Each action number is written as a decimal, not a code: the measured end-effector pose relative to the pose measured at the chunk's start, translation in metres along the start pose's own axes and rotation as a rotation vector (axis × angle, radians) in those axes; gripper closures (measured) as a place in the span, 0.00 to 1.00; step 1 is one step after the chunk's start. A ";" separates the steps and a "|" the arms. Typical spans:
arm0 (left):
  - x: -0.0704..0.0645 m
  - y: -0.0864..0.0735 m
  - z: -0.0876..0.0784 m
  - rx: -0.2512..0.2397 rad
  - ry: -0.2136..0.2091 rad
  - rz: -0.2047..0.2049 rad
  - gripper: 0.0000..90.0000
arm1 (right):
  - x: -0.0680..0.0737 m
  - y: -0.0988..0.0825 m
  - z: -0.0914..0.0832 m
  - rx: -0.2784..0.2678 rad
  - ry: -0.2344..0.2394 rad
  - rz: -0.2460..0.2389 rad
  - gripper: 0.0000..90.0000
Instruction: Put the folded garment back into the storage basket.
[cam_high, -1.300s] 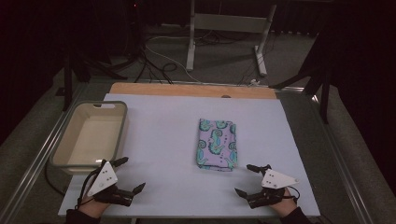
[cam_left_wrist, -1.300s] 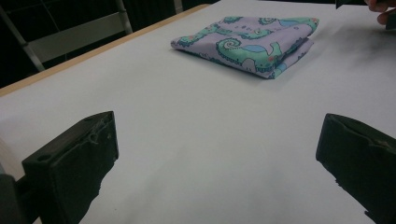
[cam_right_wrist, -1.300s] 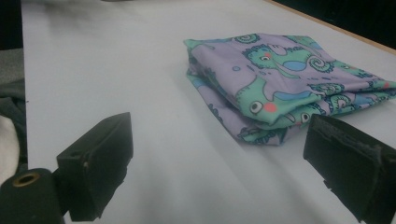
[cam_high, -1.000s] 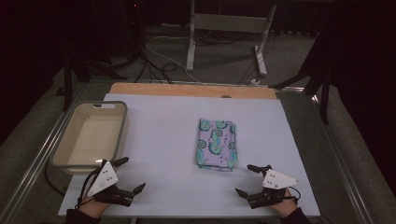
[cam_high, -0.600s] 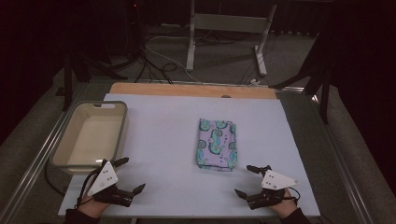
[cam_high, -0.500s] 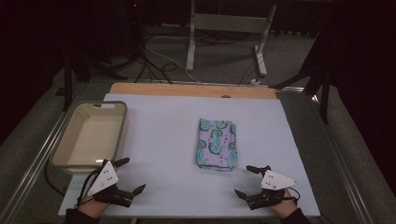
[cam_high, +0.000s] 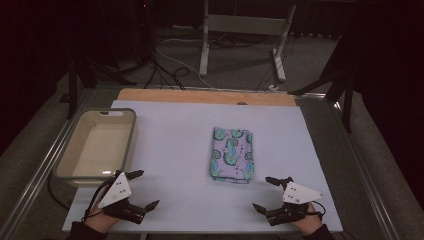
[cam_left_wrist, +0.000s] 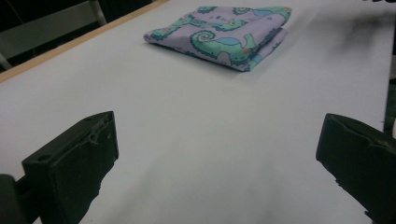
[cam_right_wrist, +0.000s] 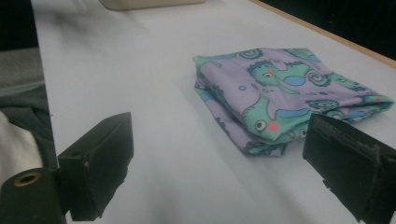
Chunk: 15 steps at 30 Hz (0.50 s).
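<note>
Covering most of the scene is the white table (cam_high: 170, 150), with a beige tub (cam_high: 97, 145) at its left edge and a folded cloth (cam_high: 232, 155) printed with seahorses lying flat near the middle. Both claws sit at the near edge, well apart from each other. The left gripper (cam_high: 141, 190) rests just near of the tub, its jaws spread wide with nothing between them; the cloth (cam_left_wrist: 224, 30) lies far and to its right, well clear of it. The right gripper (cam_high: 265, 194) is at the near right, jaws likewise wide apart and empty; the cloth (cam_right_wrist: 285, 95) lies just beyond its tips, slightly to the left on the table, not touching. Compared with a second ago, nothing has visibly moved: cloth, tub and both claws hold the same places
</note>
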<state>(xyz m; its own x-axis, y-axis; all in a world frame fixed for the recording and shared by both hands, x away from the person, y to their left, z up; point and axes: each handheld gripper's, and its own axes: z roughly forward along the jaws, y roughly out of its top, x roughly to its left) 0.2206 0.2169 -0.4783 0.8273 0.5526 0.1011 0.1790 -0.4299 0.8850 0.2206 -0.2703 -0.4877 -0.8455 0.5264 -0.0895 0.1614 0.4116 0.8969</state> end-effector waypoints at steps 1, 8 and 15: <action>0.000 0.001 0.000 -0.001 -0.008 -0.003 0.00 | 0.001 0.002 -0.001 -0.002 0.001 0.002 0.11; 0.000 0.011 -0.003 -0.005 -0.032 -0.004 0.00 | 0.001 0.016 -0.008 -0.012 -0.002 -0.007 0.12; 0.002 0.020 -0.006 0.004 -0.041 0.007 0.00 | -0.006 0.038 -0.020 -0.035 -0.011 -0.038 0.11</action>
<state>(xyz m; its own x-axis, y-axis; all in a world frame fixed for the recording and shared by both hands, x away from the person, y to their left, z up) 0.2230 0.2134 -0.4576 0.8495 0.5200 0.0889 0.1749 -0.4366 0.8825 0.2214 -0.2722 -0.4446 -0.8451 0.5190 -0.1282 0.1114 0.4054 0.9073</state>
